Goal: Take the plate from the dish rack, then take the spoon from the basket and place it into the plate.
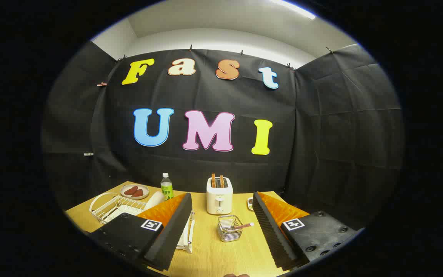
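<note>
My tongs [221, 227] hang wide open above the desk [214, 257], holding nothing, their fingers spread as if I am only lining up. Between the fingers and just ahead of them stands the wire basket [229, 228], with the spoon [240, 226] lying across it, handle poking out toward the right finger. Left of the basket, partly behind my left finger, sits the white dish rack [114, 207] with the plate [154, 200] propped upright in it. Beyond the basket stands a toaster [219, 199]. Neither task step looks begun.
</note>
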### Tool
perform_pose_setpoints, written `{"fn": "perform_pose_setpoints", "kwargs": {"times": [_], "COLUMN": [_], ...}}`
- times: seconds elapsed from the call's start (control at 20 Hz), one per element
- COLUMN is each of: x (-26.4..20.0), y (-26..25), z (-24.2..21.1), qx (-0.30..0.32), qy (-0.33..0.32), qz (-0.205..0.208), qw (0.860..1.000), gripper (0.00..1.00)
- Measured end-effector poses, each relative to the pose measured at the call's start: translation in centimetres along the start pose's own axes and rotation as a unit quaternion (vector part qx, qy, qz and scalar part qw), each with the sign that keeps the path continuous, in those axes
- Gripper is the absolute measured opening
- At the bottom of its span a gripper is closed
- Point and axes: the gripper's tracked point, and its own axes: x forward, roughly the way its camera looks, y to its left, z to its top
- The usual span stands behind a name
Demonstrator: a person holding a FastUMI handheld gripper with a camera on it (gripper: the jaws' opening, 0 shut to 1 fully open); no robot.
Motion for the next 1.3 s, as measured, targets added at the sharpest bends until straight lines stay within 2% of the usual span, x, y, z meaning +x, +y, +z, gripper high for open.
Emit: {"fn": "perform_pose_setpoints", "kwargs": {"times": [0.8,1.1,1.3], "x": [0.5,1.1,3.7], "y": [0.4,2.9,5.6], "z": [-0.2,-2.3,-2.9], "qx": [0.009,0.018,0.037], "qy": [0.008,0.043,0.078], "qz": [-0.003,0.028,0.054], "qw": [1.0,0.999,0.995], "gripper": [0.97,0.97,0.98]}}
